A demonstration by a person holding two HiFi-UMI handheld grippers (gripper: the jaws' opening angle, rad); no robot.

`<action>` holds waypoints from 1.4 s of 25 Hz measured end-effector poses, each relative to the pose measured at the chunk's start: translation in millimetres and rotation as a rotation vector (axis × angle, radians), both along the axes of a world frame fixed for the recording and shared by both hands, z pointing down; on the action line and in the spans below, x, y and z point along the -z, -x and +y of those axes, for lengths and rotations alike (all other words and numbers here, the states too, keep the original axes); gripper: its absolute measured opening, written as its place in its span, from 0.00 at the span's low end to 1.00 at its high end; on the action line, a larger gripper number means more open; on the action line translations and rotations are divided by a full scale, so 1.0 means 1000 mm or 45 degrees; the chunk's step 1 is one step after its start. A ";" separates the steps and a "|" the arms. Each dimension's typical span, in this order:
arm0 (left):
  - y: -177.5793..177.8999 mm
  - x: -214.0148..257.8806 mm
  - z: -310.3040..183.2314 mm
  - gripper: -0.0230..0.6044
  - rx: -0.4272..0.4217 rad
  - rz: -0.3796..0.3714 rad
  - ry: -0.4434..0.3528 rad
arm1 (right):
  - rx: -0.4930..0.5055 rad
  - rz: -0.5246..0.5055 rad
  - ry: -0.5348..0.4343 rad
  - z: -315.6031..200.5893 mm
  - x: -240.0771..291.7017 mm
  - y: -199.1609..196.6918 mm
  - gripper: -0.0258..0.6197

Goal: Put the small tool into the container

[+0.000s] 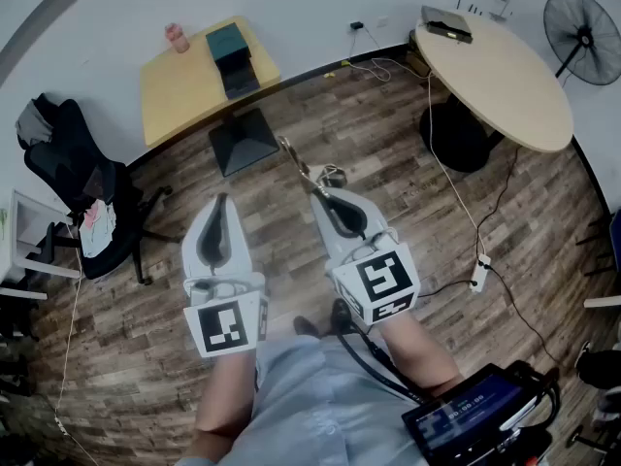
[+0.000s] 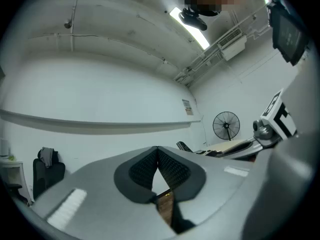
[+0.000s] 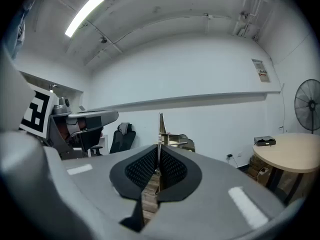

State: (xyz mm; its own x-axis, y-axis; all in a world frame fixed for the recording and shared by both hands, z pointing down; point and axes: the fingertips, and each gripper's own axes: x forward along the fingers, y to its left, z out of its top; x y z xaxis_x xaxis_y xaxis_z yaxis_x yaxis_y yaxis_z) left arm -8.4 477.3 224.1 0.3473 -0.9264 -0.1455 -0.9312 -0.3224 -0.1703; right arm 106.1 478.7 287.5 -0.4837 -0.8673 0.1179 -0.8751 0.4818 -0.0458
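My right gripper is shut on a small thin metal tool, which sticks out ahead of the jaws over the wooden floor. From the right gripper view the tool rises straight up between the closed pads of the right gripper. My left gripper is held beside it, shut with nothing in it; in its own view the left gripper has its pad tips touching. A dark teal container sits on the yellow square table farther ahead, well apart from both grippers.
A pink bottle stands on the yellow table. A black office chair is at the left. A round table and a fan are at the right. A cable with a power strip lies on the floor.
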 end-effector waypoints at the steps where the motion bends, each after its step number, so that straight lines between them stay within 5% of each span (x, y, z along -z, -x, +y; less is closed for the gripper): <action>1: -0.001 -0.001 0.001 0.05 -0.001 -0.001 -0.001 | 0.000 -0.002 -0.001 0.001 -0.001 -0.001 0.05; 14: -0.014 -0.020 0.013 0.05 0.053 -0.009 0.015 | 0.052 -0.071 0.009 0.004 -0.015 -0.021 0.05; 19: -0.020 -0.028 -0.028 0.05 0.111 0.018 0.072 | 0.090 -0.062 0.055 -0.040 -0.025 -0.031 0.05; 35: 0.044 -0.035 -0.173 0.05 0.140 0.081 0.099 | 0.111 -0.023 0.097 -0.186 -0.035 0.032 0.05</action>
State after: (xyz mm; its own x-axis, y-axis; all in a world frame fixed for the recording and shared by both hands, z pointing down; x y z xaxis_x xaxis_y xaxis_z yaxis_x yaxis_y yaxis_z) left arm -52.2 304.3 259.3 0.2353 -0.9677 -0.0906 -0.9698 -0.2275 -0.0882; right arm 74.1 293.2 322.7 -0.5594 -0.8108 0.1722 -0.8288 0.5505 -0.1003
